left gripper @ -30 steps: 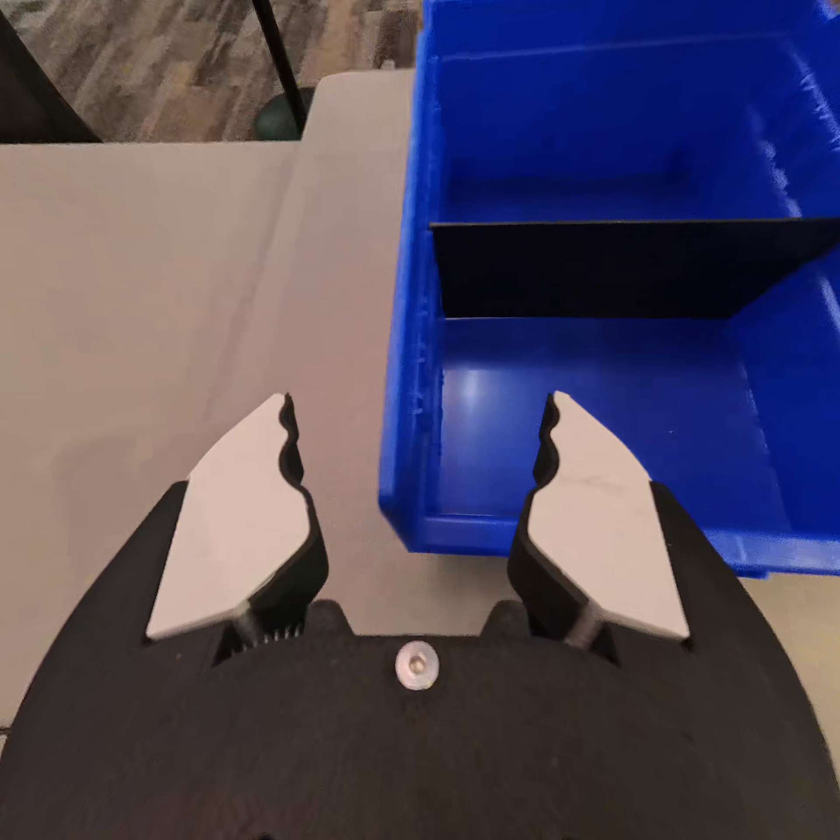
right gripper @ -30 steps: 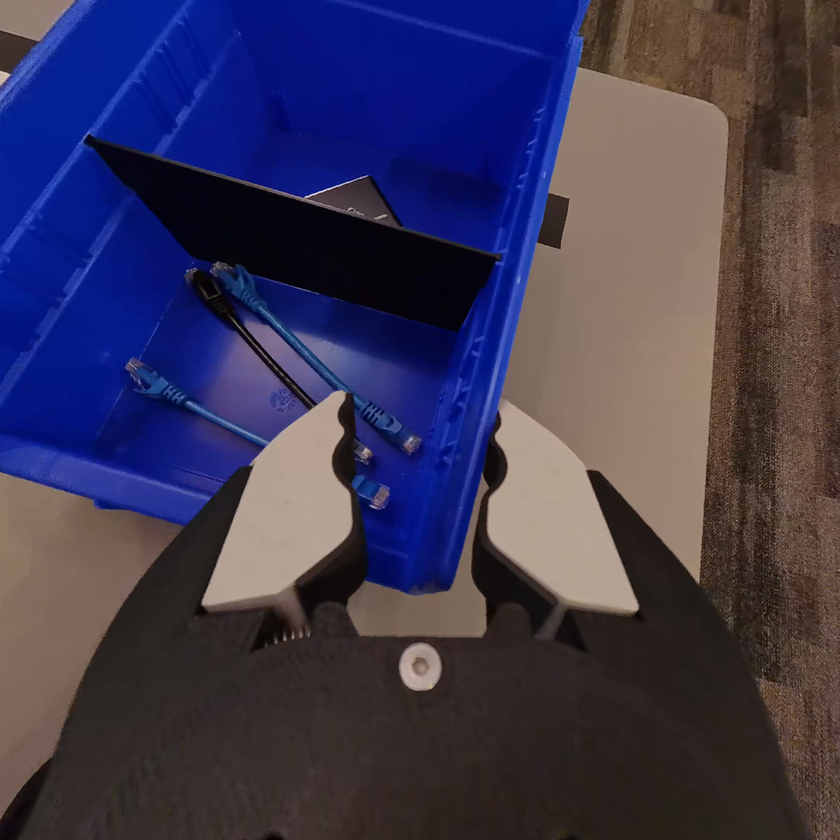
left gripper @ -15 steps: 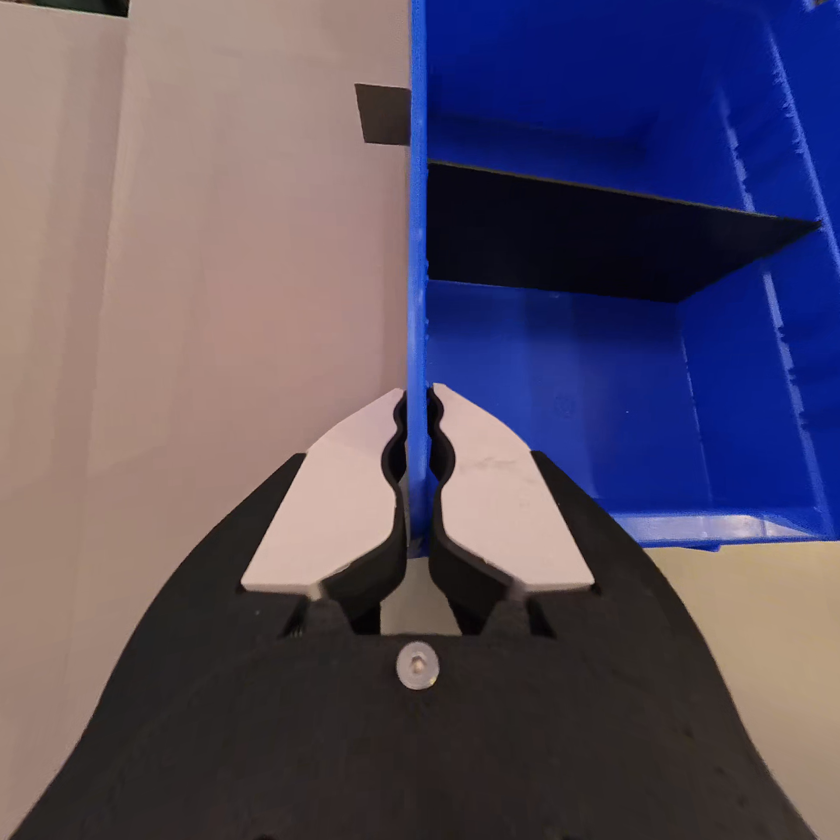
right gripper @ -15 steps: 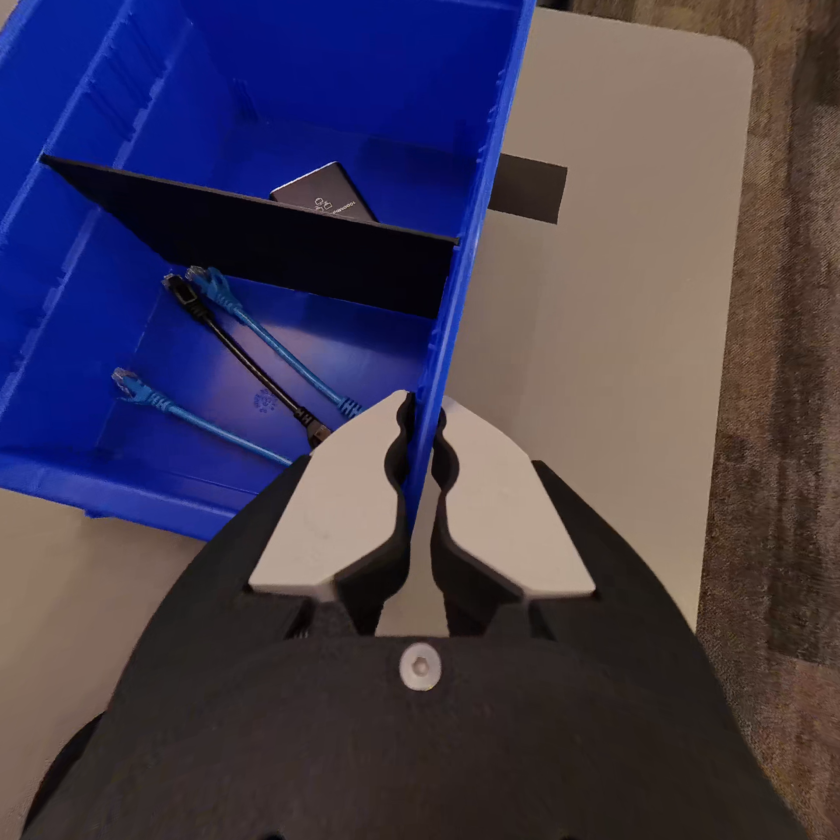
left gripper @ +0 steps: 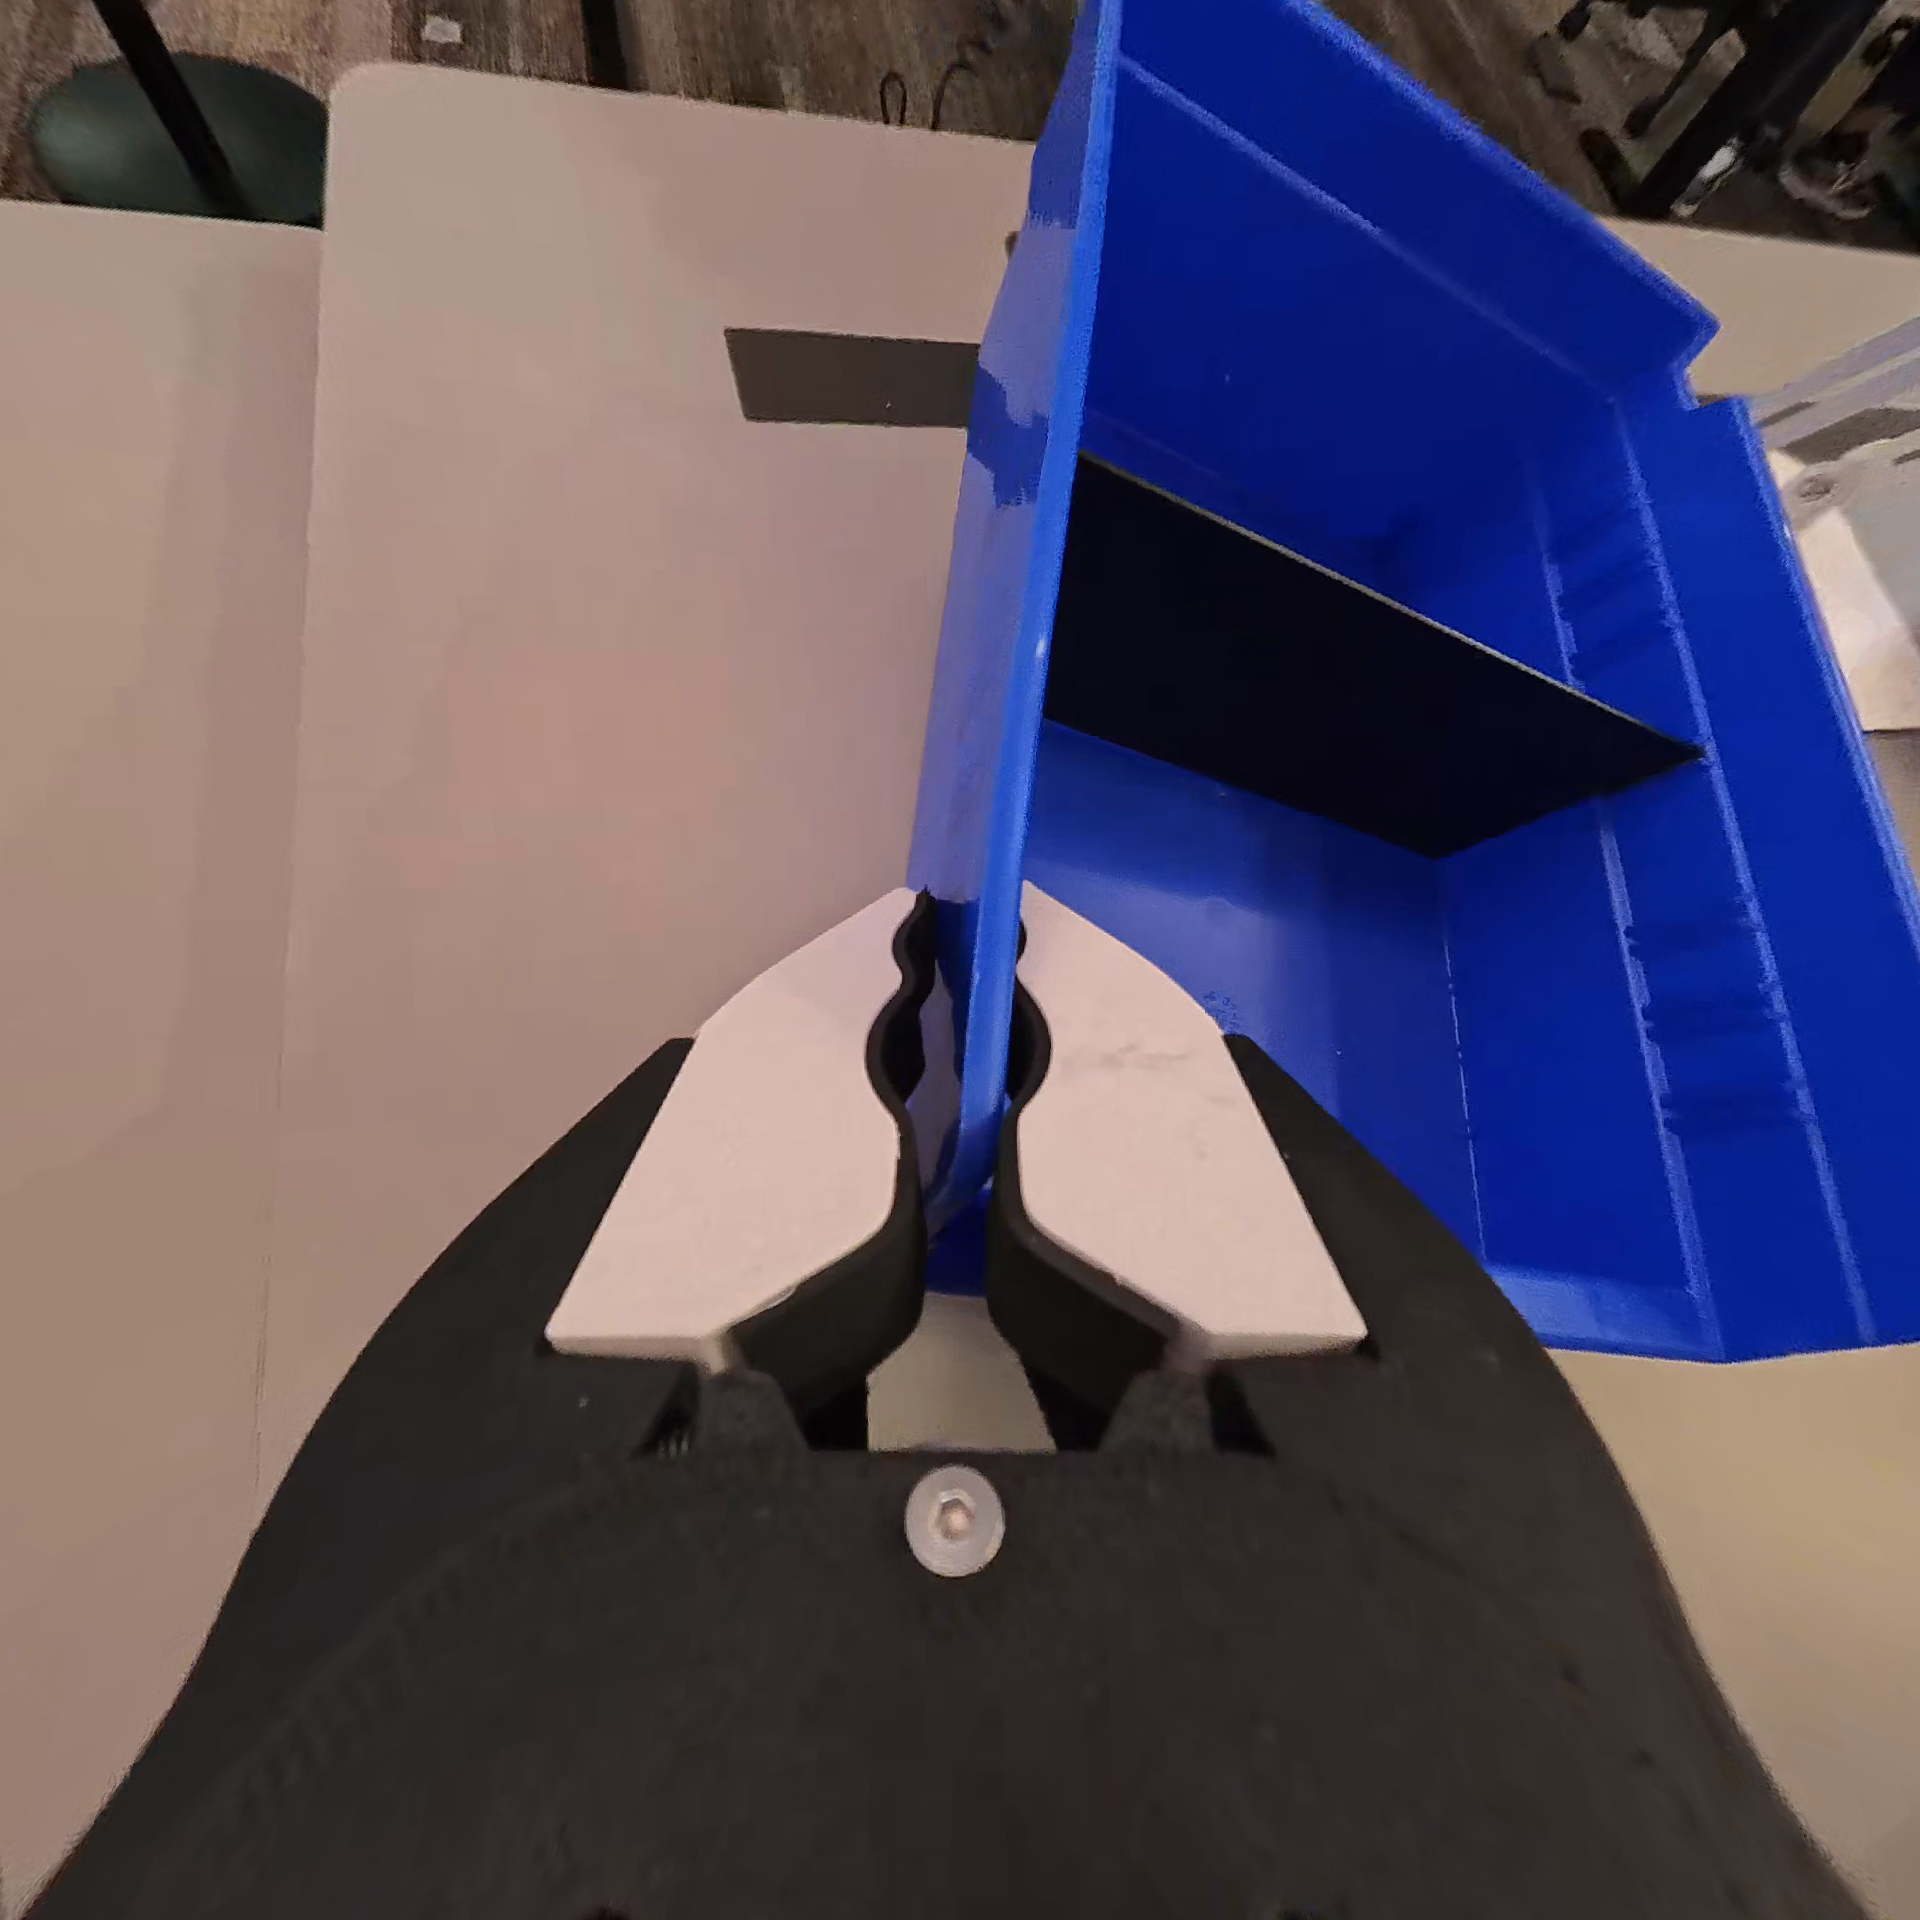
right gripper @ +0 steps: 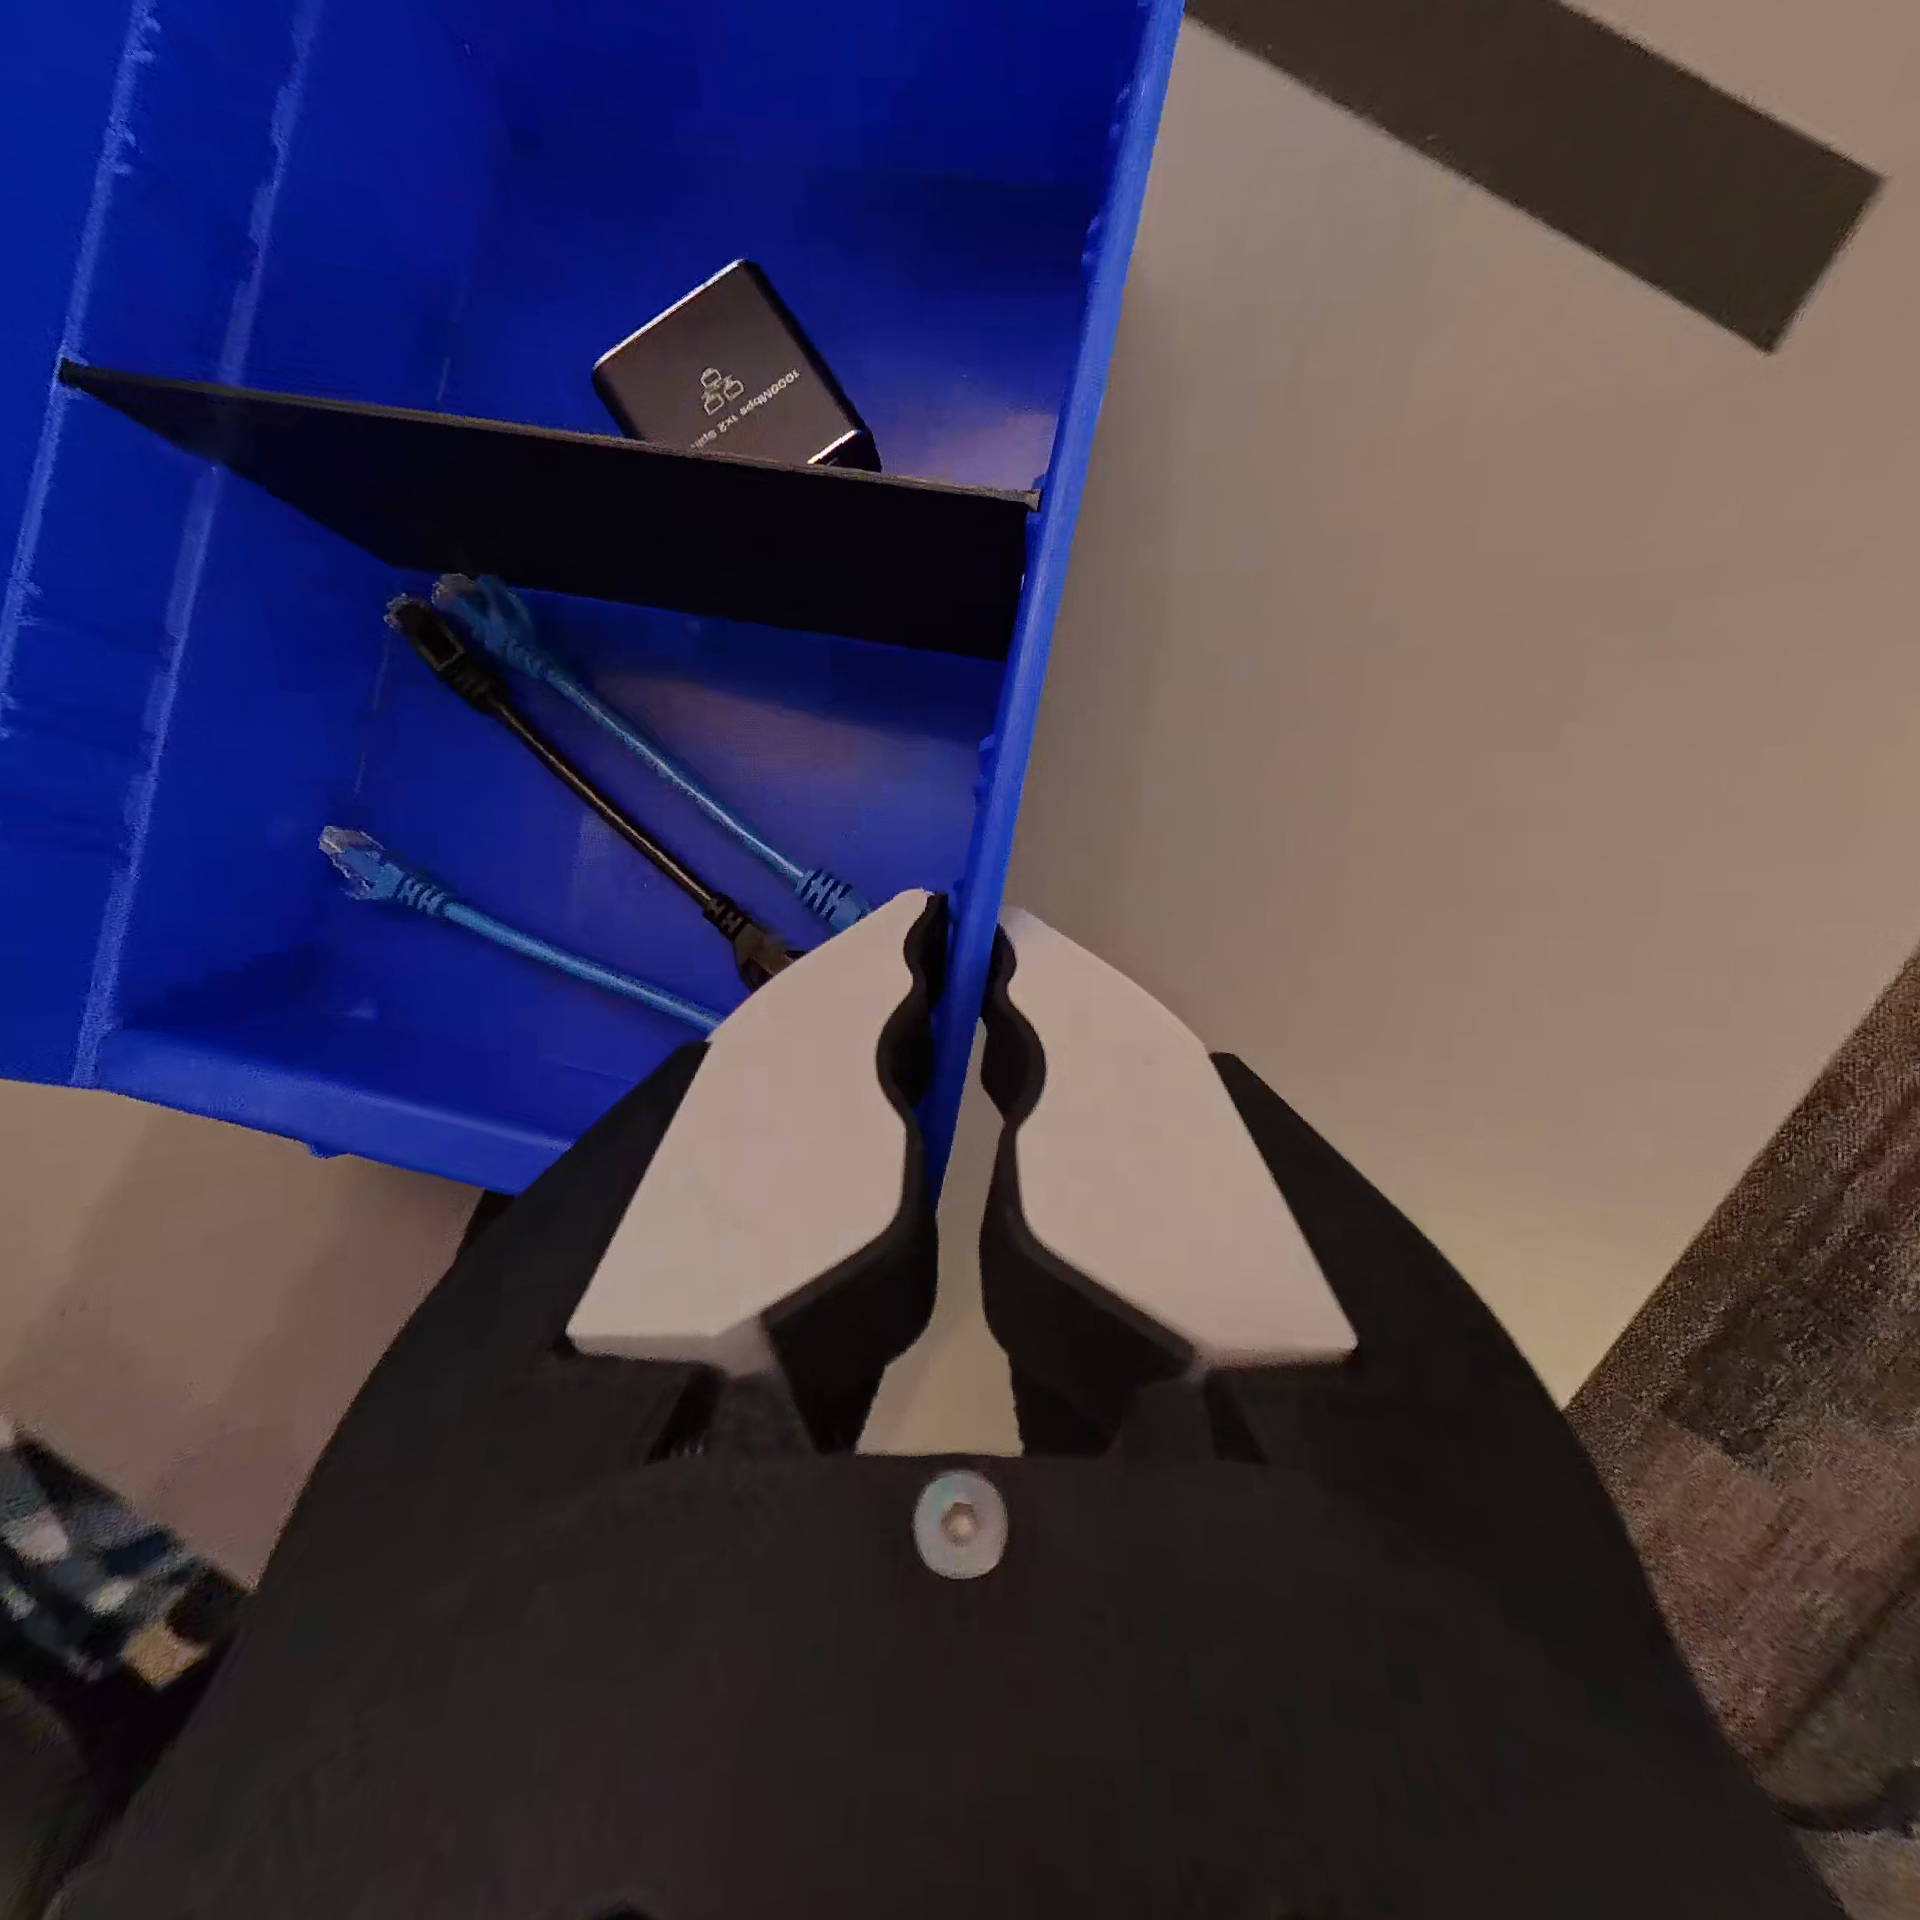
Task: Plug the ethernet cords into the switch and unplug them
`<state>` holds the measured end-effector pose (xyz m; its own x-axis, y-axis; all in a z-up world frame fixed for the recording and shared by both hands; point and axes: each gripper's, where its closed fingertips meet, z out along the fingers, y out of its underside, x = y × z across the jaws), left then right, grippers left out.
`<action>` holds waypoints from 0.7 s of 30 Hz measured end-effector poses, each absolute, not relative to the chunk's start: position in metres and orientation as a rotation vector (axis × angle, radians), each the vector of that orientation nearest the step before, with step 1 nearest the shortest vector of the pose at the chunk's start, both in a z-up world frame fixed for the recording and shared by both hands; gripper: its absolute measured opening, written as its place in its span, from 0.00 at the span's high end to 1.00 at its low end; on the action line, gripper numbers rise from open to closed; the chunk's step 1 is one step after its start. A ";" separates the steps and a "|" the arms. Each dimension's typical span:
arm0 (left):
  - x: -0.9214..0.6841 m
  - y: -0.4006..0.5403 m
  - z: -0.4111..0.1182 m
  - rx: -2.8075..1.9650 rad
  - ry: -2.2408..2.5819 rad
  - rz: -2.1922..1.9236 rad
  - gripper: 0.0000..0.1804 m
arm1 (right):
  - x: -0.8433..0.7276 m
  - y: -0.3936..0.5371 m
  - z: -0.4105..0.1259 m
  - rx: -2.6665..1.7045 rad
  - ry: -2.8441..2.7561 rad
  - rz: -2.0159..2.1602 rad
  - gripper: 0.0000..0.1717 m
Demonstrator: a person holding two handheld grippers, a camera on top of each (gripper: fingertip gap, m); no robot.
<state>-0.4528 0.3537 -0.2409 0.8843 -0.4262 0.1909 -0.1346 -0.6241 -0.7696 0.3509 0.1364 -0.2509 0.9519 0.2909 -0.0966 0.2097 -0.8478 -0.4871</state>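
Both grippers pinched the bin by opposite side walls, likely to shift it. Left wrist view: the left gripper (left gripper: pixel 961 1023) was clamped on the bin's (left gripper: pixel 1538 1091) left wall near its front corner. Right wrist view: the right gripper (right gripper: pixel 961 997) was clamped on the right wall; three cords (right gripper: pixel 644 748) lay in the front compartment, the switch (right gripper: pixel 732 379) behind the divider (right gripper: pixel 623 520).

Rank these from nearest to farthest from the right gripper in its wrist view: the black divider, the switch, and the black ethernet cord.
From the right gripper:
1. Black ethernet cord, near compartment, its plug just left of the fingertips.
2. Black divider, across the bin's middle.
3. Switch, far compartment, behind the divider.
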 end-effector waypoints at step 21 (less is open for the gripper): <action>-0.542 0.266 -0.191 -2.059 0.243 -0.406 0.95 | 0.106 0.110 -0.276 -2.512 -0.961 0.496 0.98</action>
<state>-0.5417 0.2661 -0.1915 0.9240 -0.3347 0.1848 -0.0058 -0.4956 -0.8685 0.1060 0.1102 -0.2761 0.7001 0.6908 -0.1804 0.5476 -0.6817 -0.4853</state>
